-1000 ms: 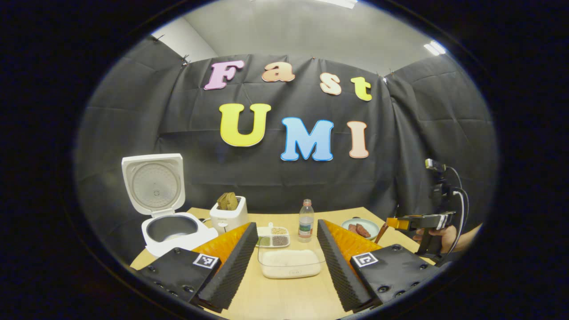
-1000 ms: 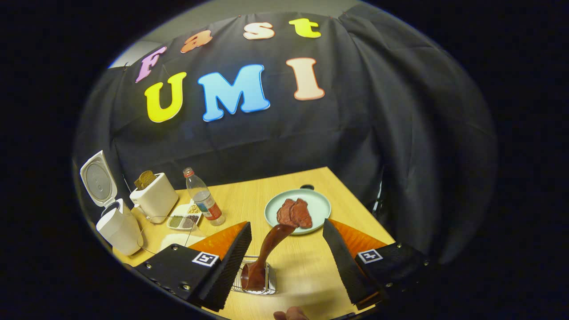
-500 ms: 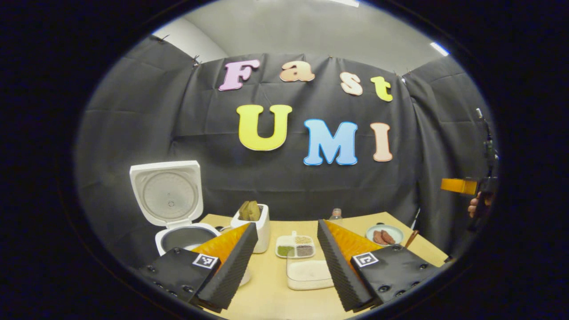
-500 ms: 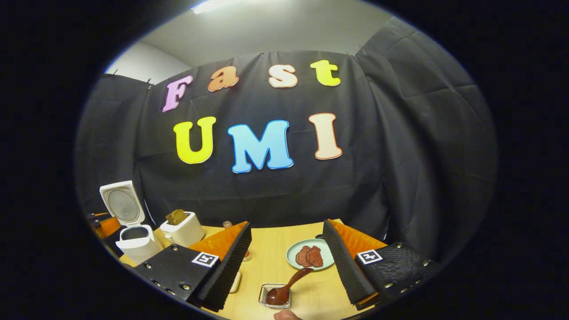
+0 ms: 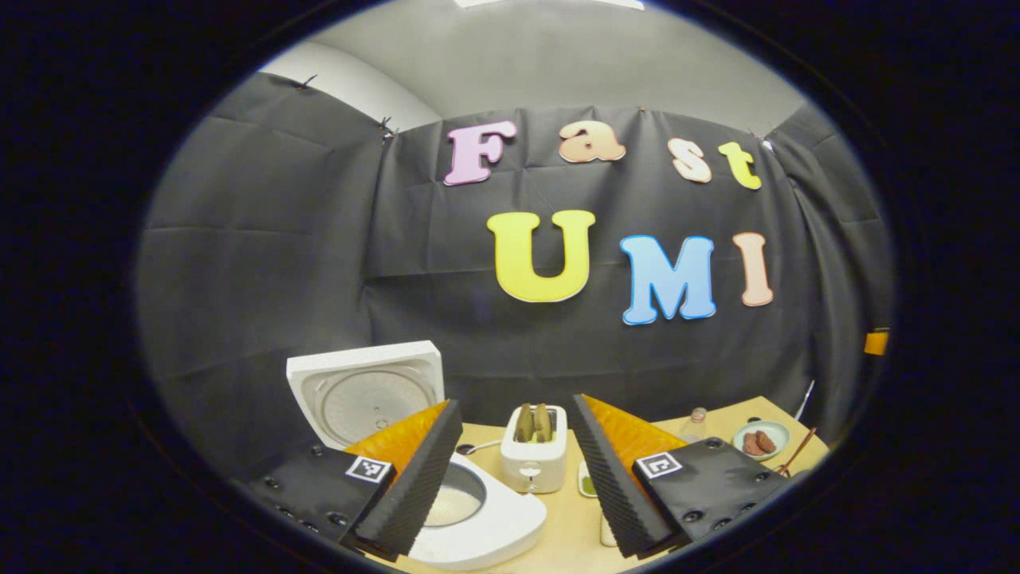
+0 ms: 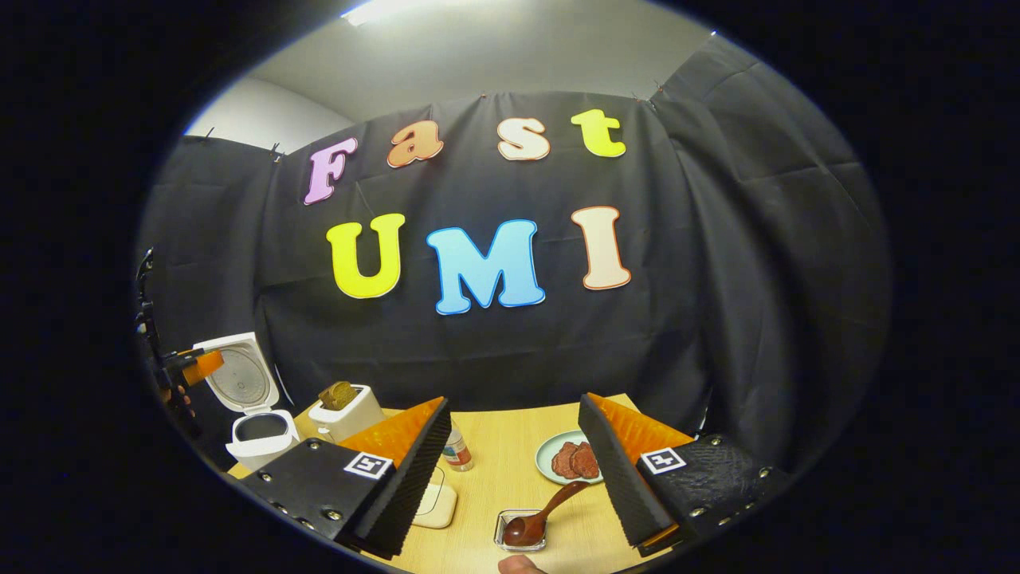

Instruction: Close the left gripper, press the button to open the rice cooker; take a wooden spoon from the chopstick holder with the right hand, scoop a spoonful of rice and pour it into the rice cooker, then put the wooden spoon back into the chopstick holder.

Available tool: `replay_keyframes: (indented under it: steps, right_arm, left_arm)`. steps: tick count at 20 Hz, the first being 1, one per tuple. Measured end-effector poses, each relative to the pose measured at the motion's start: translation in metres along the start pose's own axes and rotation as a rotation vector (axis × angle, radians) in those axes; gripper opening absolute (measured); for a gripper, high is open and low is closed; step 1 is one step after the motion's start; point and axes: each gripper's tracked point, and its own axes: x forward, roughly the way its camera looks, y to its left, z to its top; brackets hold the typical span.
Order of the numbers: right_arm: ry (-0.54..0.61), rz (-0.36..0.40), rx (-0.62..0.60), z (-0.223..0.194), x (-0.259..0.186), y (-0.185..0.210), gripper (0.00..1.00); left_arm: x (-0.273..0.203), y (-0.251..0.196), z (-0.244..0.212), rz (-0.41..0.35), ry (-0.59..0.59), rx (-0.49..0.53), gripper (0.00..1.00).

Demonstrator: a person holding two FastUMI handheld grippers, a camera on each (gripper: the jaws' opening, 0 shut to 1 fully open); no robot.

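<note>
The white rice cooker [image 5: 494,526] stands open with its lid [image 5: 366,391] upright, just beyond my left gripper [image 5: 514,478], which is open and holds nothing. In the right gripper view the cooker [image 6: 255,426] is far left, with the left gripper [image 6: 195,364] hovering beside its lid. The wooden spoon [image 6: 542,516] leans in the small chopstick holder [image 6: 510,540] on the table. My right gripper [image 6: 514,470] is open above and behind it, apart from the spoon. The clear rice container [image 6: 437,502] lies partly behind its left finger.
A white toaster [image 5: 535,458] with bread stands right of the cooker. A water bottle [image 6: 456,450] and a pale green plate [image 6: 550,470] with meat slices lie on the wooden table [image 6: 502,434]. A fingertip [image 6: 518,564] shows at the bottom edge.
My right gripper, open throughout, has drawn up and back from the spoon, which stays in its holder. My left gripper has swung left, closer to the open rice cooker.
</note>
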Motion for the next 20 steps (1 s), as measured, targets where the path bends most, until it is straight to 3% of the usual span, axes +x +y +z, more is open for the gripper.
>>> replay_keyframes:
  steps: [1, 5, 10, 17, 20]
  right_arm:
    - [0.002, 0.002, -0.002, 0.001, 0.002, 0.003, 0.97]
    - [0.009, -0.005, -0.006, 0.003, 0.009, 0.009, 0.98]
    - [0.030, -0.035, 0.005, -0.005, 0.015, 0.014, 0.98]
    - [0.031, -0.056, -0.005, -0.005, 0.020, 0.020, 0.98]
    - [0.052, -0.026, -0.001, -0.012, 0.021, 0.031, 0.98]
  left_arm:
    - [0.009, 0.013, 0.010, 0.009, -0.008, -0.013, 0.96]
    - [0.058, 0.079, 0.042, 0.080, -0.016, -0.058, 0.93]
    - [0.115, 0.158, 0.050, 0.214, 0.032, -0.167, 0.95]
    - [0.169, 0.214, 0.034, 0.316, 0.094, -0.190, 0.93]
    - [0.192, 0.228, 0.021, 0.366, 0.130, -0.165, 0.94]
